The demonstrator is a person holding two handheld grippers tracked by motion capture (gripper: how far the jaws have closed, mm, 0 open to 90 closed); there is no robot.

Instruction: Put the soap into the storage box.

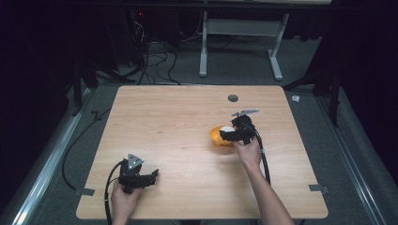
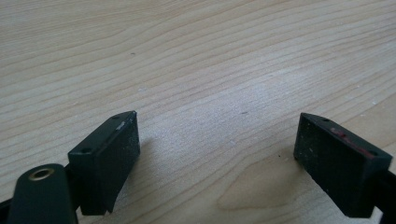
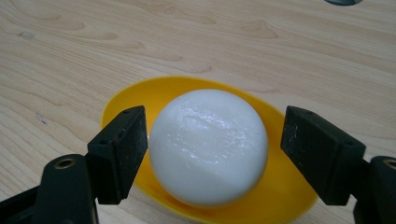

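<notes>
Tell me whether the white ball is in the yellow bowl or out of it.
In. The white ball sits inside the yellow bowl, whose rim shows around it; the right gripper straddles it.

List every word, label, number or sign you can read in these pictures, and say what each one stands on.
None: no readable text on the white ball, the yellow bowl, the wooden table, the left gripper or the right gripper.

No text, label or number is readable anywhere.
</notes>
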